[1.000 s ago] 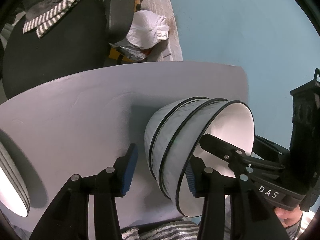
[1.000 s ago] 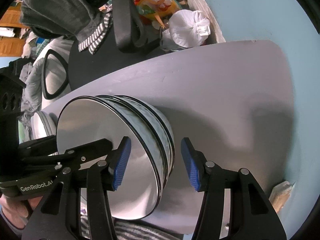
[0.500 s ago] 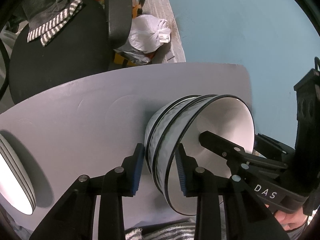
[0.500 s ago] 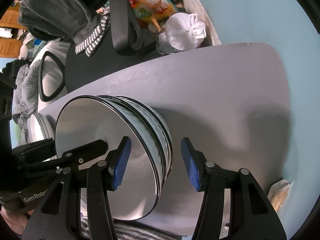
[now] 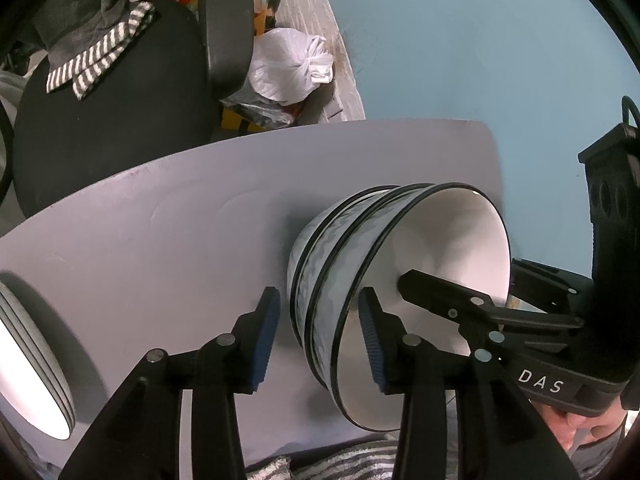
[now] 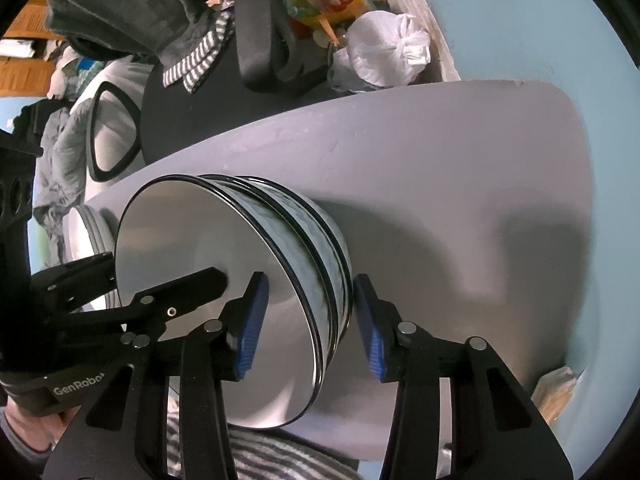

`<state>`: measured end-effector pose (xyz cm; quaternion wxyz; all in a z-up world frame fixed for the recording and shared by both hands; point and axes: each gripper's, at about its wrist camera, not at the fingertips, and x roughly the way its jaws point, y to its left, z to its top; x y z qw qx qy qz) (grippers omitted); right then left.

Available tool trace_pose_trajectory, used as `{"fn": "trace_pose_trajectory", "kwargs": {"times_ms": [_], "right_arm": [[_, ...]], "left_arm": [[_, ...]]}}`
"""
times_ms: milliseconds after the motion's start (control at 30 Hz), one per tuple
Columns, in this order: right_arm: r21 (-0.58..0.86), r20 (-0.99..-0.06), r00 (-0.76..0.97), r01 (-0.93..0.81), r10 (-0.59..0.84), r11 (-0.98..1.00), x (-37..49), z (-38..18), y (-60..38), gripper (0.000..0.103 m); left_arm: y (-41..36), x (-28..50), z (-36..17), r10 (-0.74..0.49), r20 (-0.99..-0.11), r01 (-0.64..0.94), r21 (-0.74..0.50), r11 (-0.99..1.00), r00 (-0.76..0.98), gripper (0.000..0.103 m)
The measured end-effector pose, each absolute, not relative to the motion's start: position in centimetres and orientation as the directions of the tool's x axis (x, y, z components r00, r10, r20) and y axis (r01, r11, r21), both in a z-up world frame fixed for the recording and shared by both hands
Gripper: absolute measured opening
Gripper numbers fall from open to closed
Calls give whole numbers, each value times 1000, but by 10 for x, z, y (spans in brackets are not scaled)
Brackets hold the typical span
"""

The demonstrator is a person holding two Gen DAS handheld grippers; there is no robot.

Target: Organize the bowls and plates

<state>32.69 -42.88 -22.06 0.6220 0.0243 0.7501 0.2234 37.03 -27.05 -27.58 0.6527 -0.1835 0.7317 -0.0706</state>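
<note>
The worktop point(image 5: 168, 248) is a plain grey slab with rounded corners, set against a pale blue wall point(image 5: 460, 52). Past its far edge stands a black chair point(image 5: 120, 112) with a striped cloth point(image 5: 96, 60) draped on the seat, and beside that a knotted white bag point(image 5: 290, 68) among other clutter. A striped towel point(image 6: 272, 460) lies at the near edge.

Three bowls point(image 5: 360, 264), white inside with black rims and a grey pattern outside, are nested into one stack near the near edge of the worktop, closer to its right end. At the left end is a stack of white plates point(image 5: 28, 372); at least three rims show there, though the exact count cannot be told.

The left gripper point(image 5: 318, 340) has its fingers apart, straddling the bowls' wall: the blue pad of one finger is outside the stack, the other inside the top bowl, neither clearly pressing. The right gripper point(image 6: 312, 320) likewise has its fingers apart across the opposite wall, one pad inside the top bowl and one outside. Each gripper is visible in the other's view, reaching into the bowl.
</note>
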Motion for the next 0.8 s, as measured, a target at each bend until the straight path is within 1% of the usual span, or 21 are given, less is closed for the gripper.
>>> {"fn": "trace_pose_trajectory", "kwargs": {"times_ms": [400, 700, 733, 800], "right_arm": [[373, -922, -212, -251, 325, 894, 324, -220, -431, 40], [343, -935, -180, -250, 305, 905, 319, -215, -430, 36], [341, -936, -179, -246, 304, 907, 319, -215, -431, 35], [346, -934, -180, -227, 310, 910, 321, -215, -434, 28]], "left_arm": [[-273, 366, -274, -346, -935, -168, -330, 929, -75, 39], [-274, 361, -270, -318, -947, -131, -309, 942, -50, 33], [-272, 362, -270, -321, -946, -136, -312, 940, -48, 31], [-269, 361, -270, -324, -945, -150, -314, 937, -48, 30]]}}
